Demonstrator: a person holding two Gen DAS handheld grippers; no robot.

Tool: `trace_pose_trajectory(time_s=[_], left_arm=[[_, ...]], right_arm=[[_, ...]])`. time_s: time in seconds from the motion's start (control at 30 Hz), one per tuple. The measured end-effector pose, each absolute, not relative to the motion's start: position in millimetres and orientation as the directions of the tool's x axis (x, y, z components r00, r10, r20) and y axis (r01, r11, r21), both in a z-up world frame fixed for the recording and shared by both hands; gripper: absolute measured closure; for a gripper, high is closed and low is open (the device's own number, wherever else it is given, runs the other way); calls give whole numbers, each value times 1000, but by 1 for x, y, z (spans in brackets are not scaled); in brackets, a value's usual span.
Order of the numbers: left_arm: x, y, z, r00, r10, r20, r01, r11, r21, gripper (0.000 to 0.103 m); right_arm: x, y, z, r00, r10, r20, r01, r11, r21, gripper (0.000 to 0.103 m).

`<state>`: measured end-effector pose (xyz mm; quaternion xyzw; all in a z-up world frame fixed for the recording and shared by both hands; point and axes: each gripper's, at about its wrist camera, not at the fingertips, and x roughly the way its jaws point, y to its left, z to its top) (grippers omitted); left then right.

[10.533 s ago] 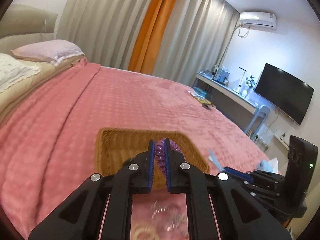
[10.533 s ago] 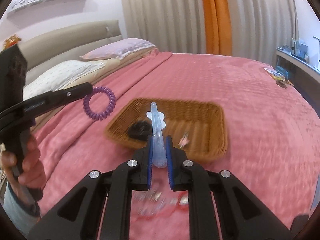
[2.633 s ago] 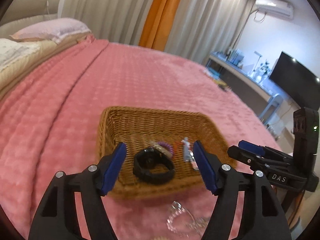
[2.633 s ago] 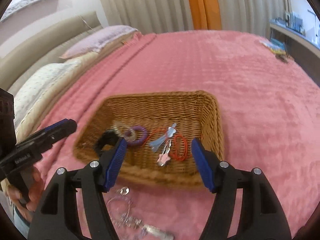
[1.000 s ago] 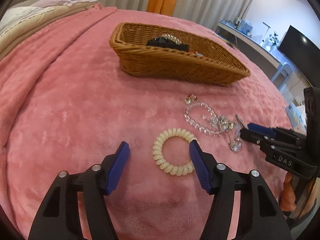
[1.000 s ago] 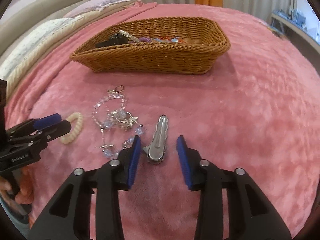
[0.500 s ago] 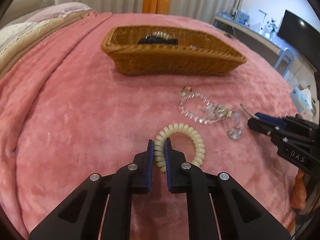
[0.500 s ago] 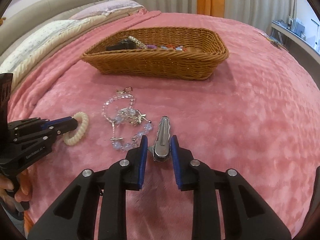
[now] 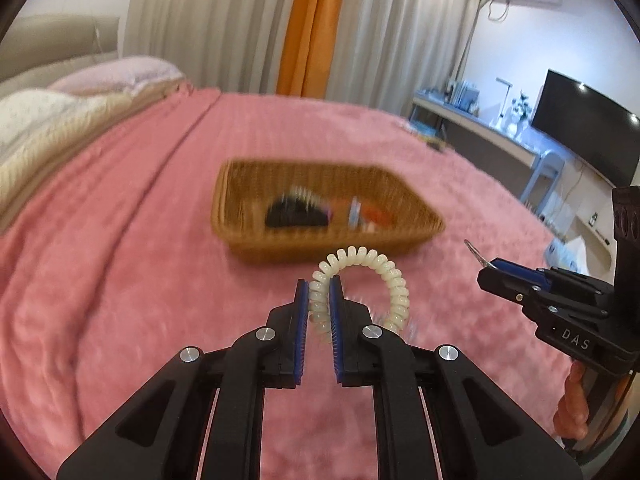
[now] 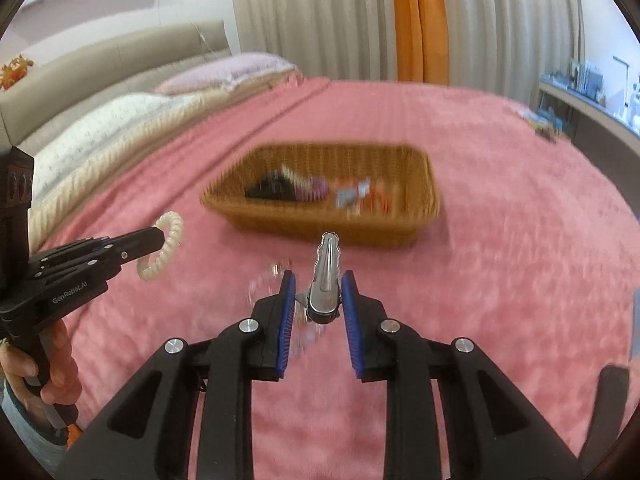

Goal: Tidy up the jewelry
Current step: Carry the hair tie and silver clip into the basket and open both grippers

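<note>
Left wrist view: my left gripper (image 9: 319,296) is clamped on the near side of the cream spiral hair tie (image 9: 362,286); the loop stands up past the pads and leans to the right, clear of the bed. In the right wrist view, my right gripper (image 10: 318,294) pinches the silver hair clip (image 10: 326,276) at its hinged end, long axis pointing straight ahead. Below both, a clear bead bracelet (image 10: 266,280) lies blurred on the pink blanket (image 10: 520,280), not yet collected.

Ahead of both loads sits the wicker basket (image 9: 320,216), its long side facing me, already holding a black band and small coloured pieces. Judgement: both hands stand about equally near; each load must clear the near rim. Open blanket surrounds the basket; nothing obstructs the approach.
</note>
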<state>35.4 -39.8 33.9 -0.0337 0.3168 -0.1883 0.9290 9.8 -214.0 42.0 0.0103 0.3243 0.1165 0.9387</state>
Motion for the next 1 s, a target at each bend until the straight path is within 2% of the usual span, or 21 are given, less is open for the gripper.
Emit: trace_pose_trajectory(time_s=[0.23, 0.4, 0.67, 1.0], left_arm=[[72, -51, 77, 776, -371, -510, 340, 927, -157, 94], [111, -58, 89, 792, -359, -494, 328, 932, -152, 94], [183, -63, 62, 772, -319, -550, 267, 948, -176, 94], [225, -68, 11, 710, -298, -638, 235, 954, -184, 94]], right_arm=[[55, -212, 80, 809, 207, -550, -197, 977, 79, 82], [99, -209, 86, 810, 196, -553, -193, 979, 64, 82], [178, -210, 57, 764, 183, -619, -175, 982, 75, 82], [218, -210, -2, 681, 145, -717, -147, 987, 61, 82]])
